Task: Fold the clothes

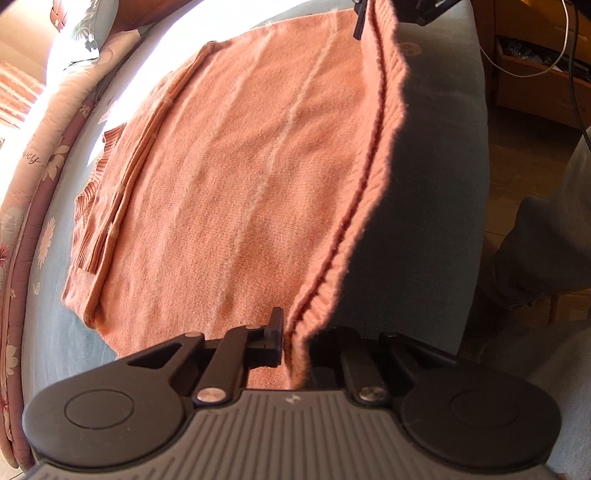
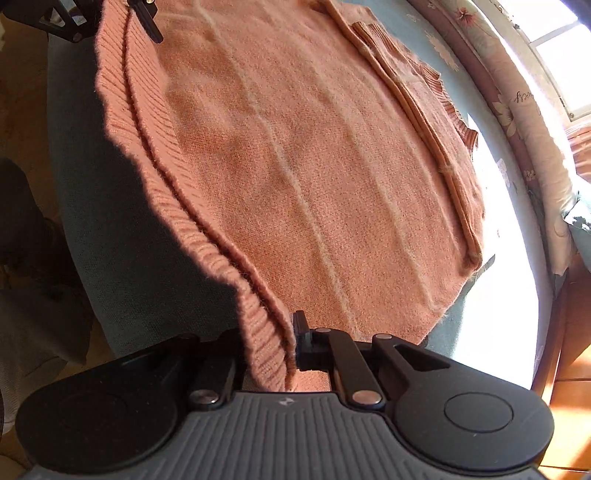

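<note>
Left wrist view: we have the orange knit sweater (image 1: 258,166) lying mostly flat on a blue-grey cushioned surface (image 1: 436,184), with its ribbed hem (image 1: 373,166) pulled up off the cushion along the near edge. Left gripper (image 1: 291,347) is clamped on one corner of that hem, knit pinched between the jaws. Right gripper (image 2: 291,350) is clamped on the other hem corner, same pinch; in the left view it shows only as black hardware at the top edge (image 1: 360,22).

Progress, our read: sides look already folded in. A sleeve (image 2: 417,110) lies doubled along the far side, its ribbed cuff (image 2: 458,122) sticking out. The body reads as a tidy rectangle. Both hem corners are gripped and raised, so we judge the bottom-to-top fold is starting. Left to do: carry the hem over toward the collar end, lay it down, release, maybe one more fold.

Hard to tell:
- collar end is out of frame or lost in sun glare on the cushion (image 2: 498,221)
- each gripper's outer finger is hidden behind the hem fabric
- whether both knit layers are caught in each pinch, can't confirm
- floral bedding (image 1: 40,166) beyond the cushion, cut off at the frame edge
- person's grey trouser leg (image 1: 546,240) at the edge, nothing more visible
</note>
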